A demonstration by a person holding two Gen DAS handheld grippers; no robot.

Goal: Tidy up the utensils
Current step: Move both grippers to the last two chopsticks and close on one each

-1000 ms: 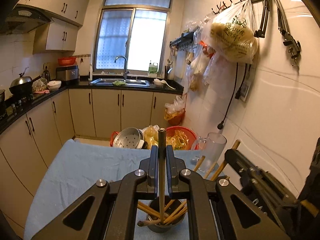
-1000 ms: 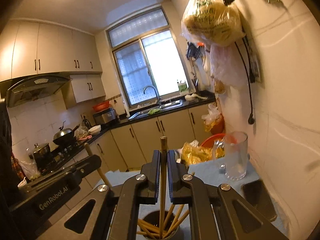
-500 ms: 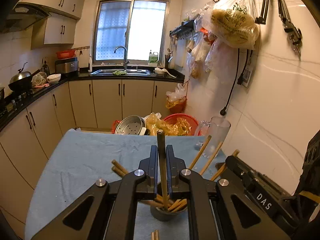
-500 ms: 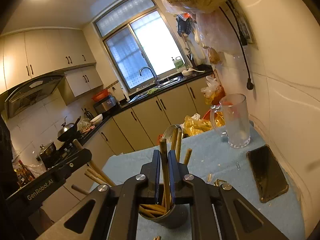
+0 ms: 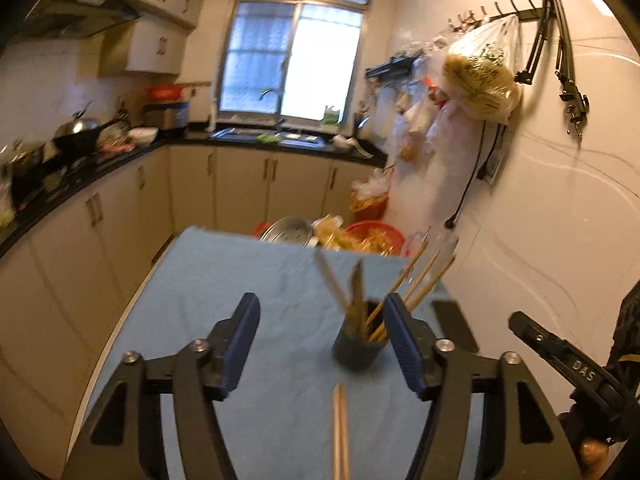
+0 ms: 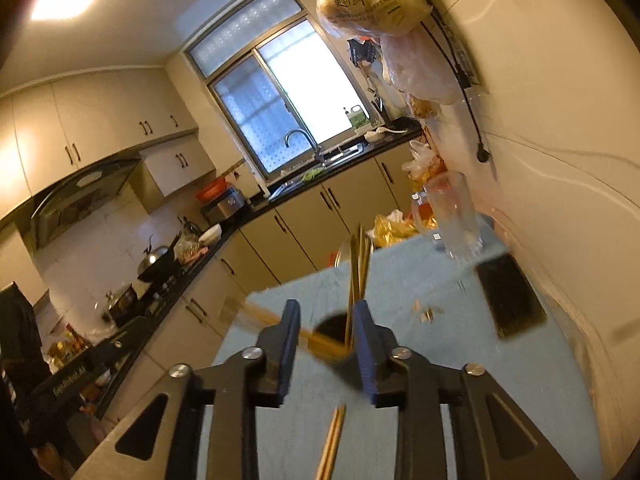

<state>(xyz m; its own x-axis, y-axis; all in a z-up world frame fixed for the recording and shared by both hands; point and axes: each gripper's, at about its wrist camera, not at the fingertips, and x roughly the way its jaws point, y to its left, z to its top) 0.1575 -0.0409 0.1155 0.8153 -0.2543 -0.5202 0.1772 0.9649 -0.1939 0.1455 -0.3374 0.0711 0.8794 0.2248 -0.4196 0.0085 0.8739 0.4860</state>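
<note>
Blue cloth: we see a pale blue fabric sheet (image 5: 248, 280) covering the table in both views, smooth apart from light creases.
Holder: a dark round cup (image 5: 360, 346) stands on the cloth, at about one o'clock from the left gripper's centre; wooden chopsticks (image 5: 416, 280) lean out of it toward one and eleven o'clock.
Loose pair: two pale wooden chopsticks (image 5: 340, 432) lie side by side on the cloth at six o'clock of the cup, apart from it.
Left gripper (image 5: 322, 344): we find its blue-padded jaws released and wide, having just been opening; nothing is pinched, though the cup shows between them, nearer the right-hand pad.
Right gripper (image 6: 326, 346): its jaws are parted too, having just been opening; the cup's rim and sticks sit in the gap, and we see no pad pressing on them.
Only in the right view: a clear glass mug (image 6: 454, 216) and a flat black phone (image 6: 510, 300) at two o'clock on the cloth, plus small scraps near the phone.
Only in the left view: a black wall rack of hooks (image 5: 516, 6) at one o'clock and a red basin (image 5: 374, 234) beyond the table.
Writing: we read "DAS" on the right gripper's body in the left view; the lettering on the left gripper's body in the right view is too blurred for us.
</note>
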